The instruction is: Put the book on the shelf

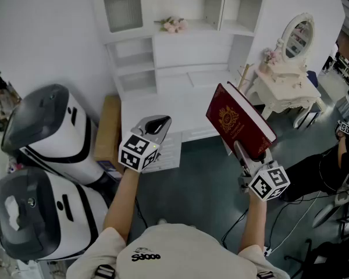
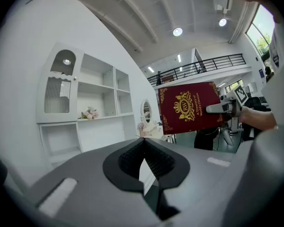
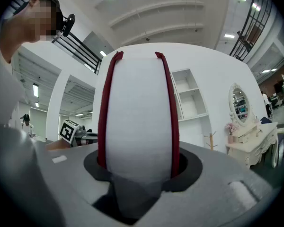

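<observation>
Nearest the person, the left claw (image 1: 153, 127) is pressed together with nothing in it, idle at the left. Just right of it, the right claw (image 1: 240, 151) pinches the book (image 1: 237, 120) by its lower edge, with the pads on both red covers and the white page block between them. The book is in the air, tilted, its gilt front cover facing left and up, clear of everything. Beyond it stands the white shelf (image 1: 186, 45), its open bays mostly bare apart from a small spray of flowers (image 1: 173, 24).

The book looks like a stiff hardback, thick and probably fairly heavy for a pinch at one edge, so it may swing or sag about the pads. The cover seems smooth and could slip. A hold across both covers near the middle of an edge seems soundest. The free claw could steady the far end as the book goes into a bay.
</observation>
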A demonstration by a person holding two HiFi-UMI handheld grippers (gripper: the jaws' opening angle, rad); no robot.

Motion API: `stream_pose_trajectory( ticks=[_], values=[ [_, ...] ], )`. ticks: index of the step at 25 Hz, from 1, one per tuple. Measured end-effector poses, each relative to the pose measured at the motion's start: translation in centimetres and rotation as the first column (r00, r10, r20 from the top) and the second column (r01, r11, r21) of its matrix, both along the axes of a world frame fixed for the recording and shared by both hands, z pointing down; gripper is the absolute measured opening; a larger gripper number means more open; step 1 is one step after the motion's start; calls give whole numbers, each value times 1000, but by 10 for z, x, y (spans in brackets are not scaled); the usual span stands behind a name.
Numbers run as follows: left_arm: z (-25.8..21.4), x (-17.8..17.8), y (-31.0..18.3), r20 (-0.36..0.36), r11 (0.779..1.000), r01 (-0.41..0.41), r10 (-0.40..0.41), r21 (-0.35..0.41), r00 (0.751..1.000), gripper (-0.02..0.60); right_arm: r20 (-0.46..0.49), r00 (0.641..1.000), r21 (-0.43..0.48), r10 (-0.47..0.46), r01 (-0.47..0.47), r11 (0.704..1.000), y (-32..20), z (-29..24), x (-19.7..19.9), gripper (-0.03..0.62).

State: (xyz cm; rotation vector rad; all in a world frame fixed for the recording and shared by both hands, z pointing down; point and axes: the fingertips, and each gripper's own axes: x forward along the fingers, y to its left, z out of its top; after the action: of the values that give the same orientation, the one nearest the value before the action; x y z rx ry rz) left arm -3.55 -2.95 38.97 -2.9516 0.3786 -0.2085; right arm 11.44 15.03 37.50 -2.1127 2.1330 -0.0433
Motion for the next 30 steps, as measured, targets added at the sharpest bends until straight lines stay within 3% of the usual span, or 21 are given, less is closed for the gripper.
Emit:
stream_pose_trajectory(
  ticks=[9,18,24,30],
  values=[
    [-8,20,21,-17,1000,22,-22,21,1000,20,-3,1000,15,-15,15,1000,12,3,24,221],
    [7,28,27,-10,995,97,-98,-7,995,20,32,998,3,-60,60,998,14,14,51,221],
    [5,47,-1,-14,995,101,-100,9,995,20,48,998,10,-48,47,999,-15,15,74,221],
    [2,73,-66,-46,996,89,-89,7,995,20,11,1000,-1,-25,25,1000,-63,9,95,221]
  ],
)
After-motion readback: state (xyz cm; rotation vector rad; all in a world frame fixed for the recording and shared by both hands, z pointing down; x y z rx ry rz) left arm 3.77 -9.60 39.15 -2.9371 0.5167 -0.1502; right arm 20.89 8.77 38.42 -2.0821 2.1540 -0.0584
